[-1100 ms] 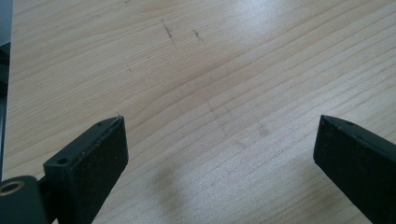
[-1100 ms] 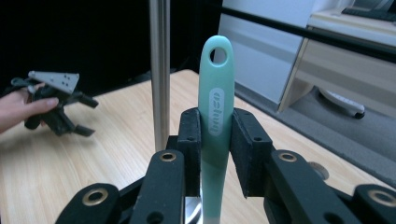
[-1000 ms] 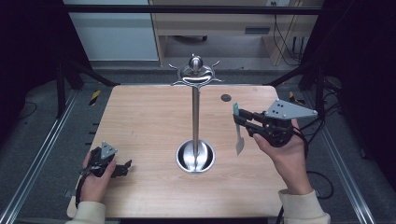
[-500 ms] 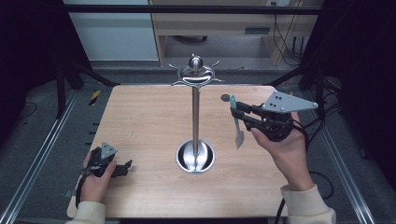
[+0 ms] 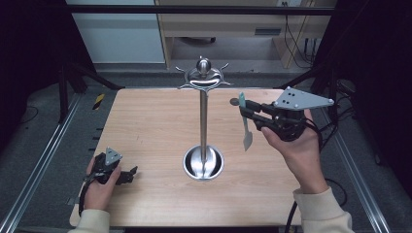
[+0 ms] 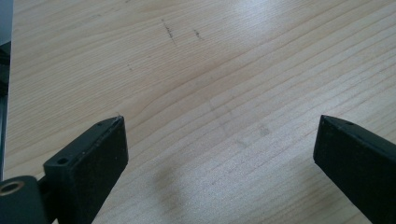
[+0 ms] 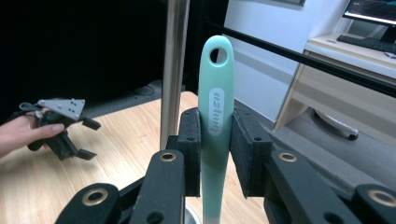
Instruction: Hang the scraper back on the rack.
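Nearest the person, the left claw (image 5: pixel 127 175) rests low on the near left corner of the wooden counter (image 5: pixel 155 121), held in the left hand (image 5: pixel 99 187); in the left gripper view its two black jaws stand wide apart over bare wood, with nothing between them. Across the counter, on the right, the right hand (image 5: pixel 296 150) holds the right claw (image 5: pixel 245 109) raised above the surface, the grey plate on top and the jaws pointing left toward the middle. This claw is clamped on a mint-green utensil (image 5: pixel 245 128): in the right gripper view the pads press both sides of the slim handle (image 7: pixel 216 135), which stands upright between them, its hanging hole at the top and a white oval label just above the grip. From above, the utensil hangs down from the jaws, its pale blade end clear of the counter. Near it, to the left, stands a metal stand (image 5: pixel 203 121), its round base (image 5: pixel 203 162) on the middle of the counter, a thin pole rising to a ring of curved hooks (image 5: pixel 203 80) with a ball on top. The utensil is apart from the pole and lower than the hooks. Beyond the far edge stands a desk (image 5: pixel 233 24).
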`<state>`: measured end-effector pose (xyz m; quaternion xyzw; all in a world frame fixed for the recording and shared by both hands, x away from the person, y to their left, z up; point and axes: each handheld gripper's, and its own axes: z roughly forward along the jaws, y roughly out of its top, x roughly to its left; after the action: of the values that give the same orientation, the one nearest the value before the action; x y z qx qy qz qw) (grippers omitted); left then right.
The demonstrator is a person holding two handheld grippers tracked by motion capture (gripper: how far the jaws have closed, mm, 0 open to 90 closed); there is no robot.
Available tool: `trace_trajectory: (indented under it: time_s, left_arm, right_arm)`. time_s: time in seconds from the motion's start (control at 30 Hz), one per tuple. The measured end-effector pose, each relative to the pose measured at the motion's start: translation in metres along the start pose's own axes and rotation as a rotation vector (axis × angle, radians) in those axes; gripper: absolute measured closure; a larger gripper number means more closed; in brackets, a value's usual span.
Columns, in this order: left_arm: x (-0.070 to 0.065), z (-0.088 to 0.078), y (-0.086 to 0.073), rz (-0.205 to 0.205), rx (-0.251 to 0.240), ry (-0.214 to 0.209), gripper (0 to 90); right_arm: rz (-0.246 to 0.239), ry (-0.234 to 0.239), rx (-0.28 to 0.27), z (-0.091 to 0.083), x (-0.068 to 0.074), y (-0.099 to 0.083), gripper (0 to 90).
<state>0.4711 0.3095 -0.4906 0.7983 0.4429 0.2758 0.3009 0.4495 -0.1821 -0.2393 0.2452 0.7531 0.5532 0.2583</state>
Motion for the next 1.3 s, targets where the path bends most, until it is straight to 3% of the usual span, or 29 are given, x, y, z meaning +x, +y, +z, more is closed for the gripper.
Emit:
trace_trajectory:
  time_s: [0.87, 1.3]
  left_arm:
    - [0.0, -0.001, 0.0, 0.002, -0.001, 0.002, 3.0]
    - [0.0, -0.001, 0.0, 0.007, 0.0, 0.002, 2.9]
  right_arm:
    - [0.013, 0.052, -0.029, -0.001, 0.001, 0.022, 74.4]
    - [0.054, 0.089, -0.027, 0.003, -0.01, 0.025, 74.4]
